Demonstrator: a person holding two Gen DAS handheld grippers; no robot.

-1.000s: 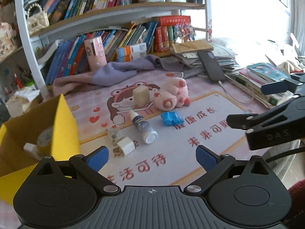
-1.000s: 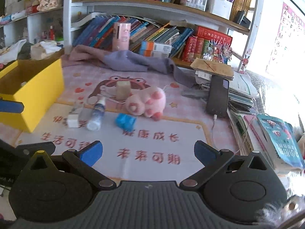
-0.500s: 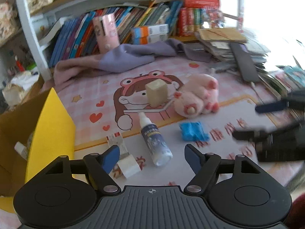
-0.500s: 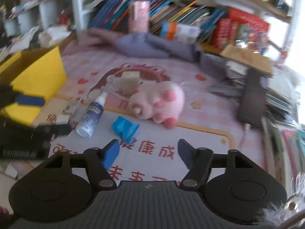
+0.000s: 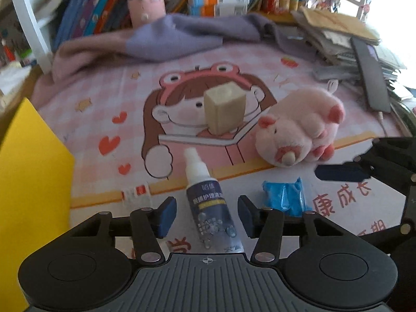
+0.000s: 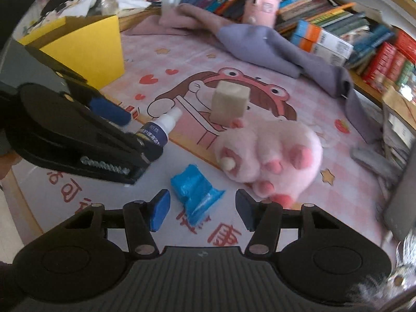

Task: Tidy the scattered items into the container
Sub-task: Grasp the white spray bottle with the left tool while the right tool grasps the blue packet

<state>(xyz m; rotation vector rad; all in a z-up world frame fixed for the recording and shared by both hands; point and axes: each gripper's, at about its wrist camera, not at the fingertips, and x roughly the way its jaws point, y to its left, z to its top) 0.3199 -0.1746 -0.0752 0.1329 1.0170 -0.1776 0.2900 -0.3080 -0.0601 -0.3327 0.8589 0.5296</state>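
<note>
far left in my left view stands the yellow box [image 5: 31,182], the container, its near wall just beside my left gripper [image 5: 206,214]. next to it on the mat [image 5: 109,98] lies a small white packet [image 5: 136,193], just outside my left finger. my left gripper is spread wide with the spray bottle [image 5: 208,202] lying on its side between the pads, nozzle pointing away from me; neither pad touches it that i can see. i judge the risk here is the round bottle rolling or squirting out forward if i close off-centre, or a pad dragging the packet along.

further right, the blue wrapped packet [image 6: 195,195] lies flat between the pads of my right gripper [image 6: 200,212], which is also wide and holding nothing. the wrapper looks thin and crinkly, so i expect the pads could slide over it or pinch only a loose corner, and it might drop on the way to the box.

beyond it sit the beige block [image 6: 230,104], upright, and the pink plush pig [image 6: 270,153], whose foot is near my right pad; closing carelessly could snag the plush.

my two grippers are close together over the mat, the left one's finger reaching near the blue packet in the right view, so lifting both at once toward the box could make them knock each other.
</note>
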